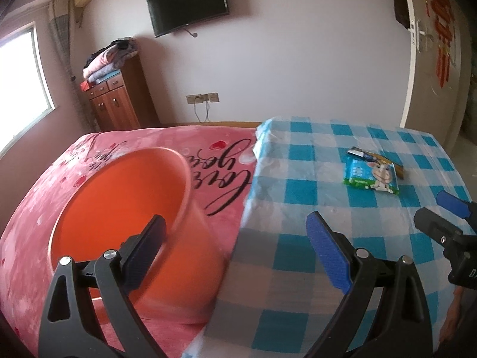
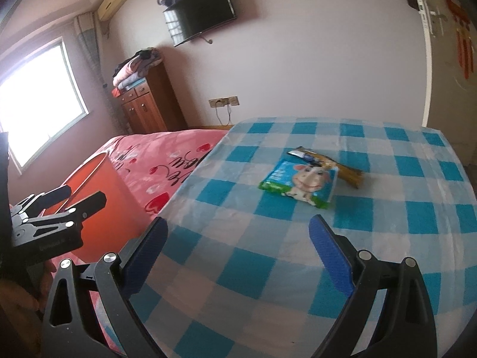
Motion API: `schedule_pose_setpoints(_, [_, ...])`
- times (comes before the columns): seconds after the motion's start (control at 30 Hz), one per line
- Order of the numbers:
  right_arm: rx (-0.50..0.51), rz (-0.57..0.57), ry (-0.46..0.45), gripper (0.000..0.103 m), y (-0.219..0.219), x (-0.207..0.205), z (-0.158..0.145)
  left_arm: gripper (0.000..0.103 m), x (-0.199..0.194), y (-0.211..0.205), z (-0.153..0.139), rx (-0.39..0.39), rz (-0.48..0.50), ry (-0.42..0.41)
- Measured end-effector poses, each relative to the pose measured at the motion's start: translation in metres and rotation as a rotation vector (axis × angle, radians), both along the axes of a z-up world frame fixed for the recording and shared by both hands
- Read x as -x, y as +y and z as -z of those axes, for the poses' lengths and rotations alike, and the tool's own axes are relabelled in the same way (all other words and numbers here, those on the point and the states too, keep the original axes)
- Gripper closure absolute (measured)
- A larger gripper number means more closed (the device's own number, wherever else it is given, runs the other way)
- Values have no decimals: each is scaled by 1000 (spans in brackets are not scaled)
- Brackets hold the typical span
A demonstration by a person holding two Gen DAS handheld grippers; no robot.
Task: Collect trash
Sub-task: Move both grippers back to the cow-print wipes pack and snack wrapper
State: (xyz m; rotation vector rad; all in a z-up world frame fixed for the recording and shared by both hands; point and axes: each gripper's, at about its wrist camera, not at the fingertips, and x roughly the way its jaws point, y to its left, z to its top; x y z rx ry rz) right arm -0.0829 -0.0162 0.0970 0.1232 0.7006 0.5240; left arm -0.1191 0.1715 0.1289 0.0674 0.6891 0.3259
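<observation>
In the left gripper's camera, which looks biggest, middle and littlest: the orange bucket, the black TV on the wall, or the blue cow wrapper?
1. Round orange plastic bucket, though it is nearest the camera.
2. Flat black wall-mounted TV.
3. Blue-and-green cartoon-cow snack wrapper.

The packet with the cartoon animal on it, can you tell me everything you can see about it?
The packet is a flat, shiny, plastic-looking wrapper, blue on one side with a green edge, and it shows a smiling cartoon animal on white. It lies flat on the blue-checked cloth, partly on top of a brown and yellow wrapper behind it. Neither gripper touches it; the right gripper is open in front of it.
</observation>
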Motion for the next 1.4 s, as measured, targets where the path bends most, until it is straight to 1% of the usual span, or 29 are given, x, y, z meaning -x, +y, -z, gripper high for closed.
schedule_pose_setpoints(0.17, [-21,30,12,9,-19,-5,8,6,-7,-12,4,-35,-3,7])
schedule_pose_setpoints(0.27, [-37,47,22,9,-31,-8,13,6,-12,-17,4,-22,14,15])
schedule_pose_setpoints(0.33, [-46,54,26,9,-37,-10,16,6,-15,-23,6,-29,18,21])
schedule_pose_setpoints(0.6, [-87,95,51,9,-64,-17,26,6,-29,-54,17,-61,80,52])
schedule_pose_setpoints(0.93, [-109,155,66,9,-99,-29,40,6,-50,-85,33,-39,144,83])
schedule_pose_setpoints(1.1, [-123,175,82,9,-115,-35,47,6,-64,-101,44,0,189,108])
schedule_pose_setpoints(1.27, [-117,205,95,9,-130,-41,53,6,-85,-114,57,85,239,130])
schedule_pose_setpoints(1.4, [-129,224,106,9,-143,-45,56,6,-109,-123,67,165,279,140])
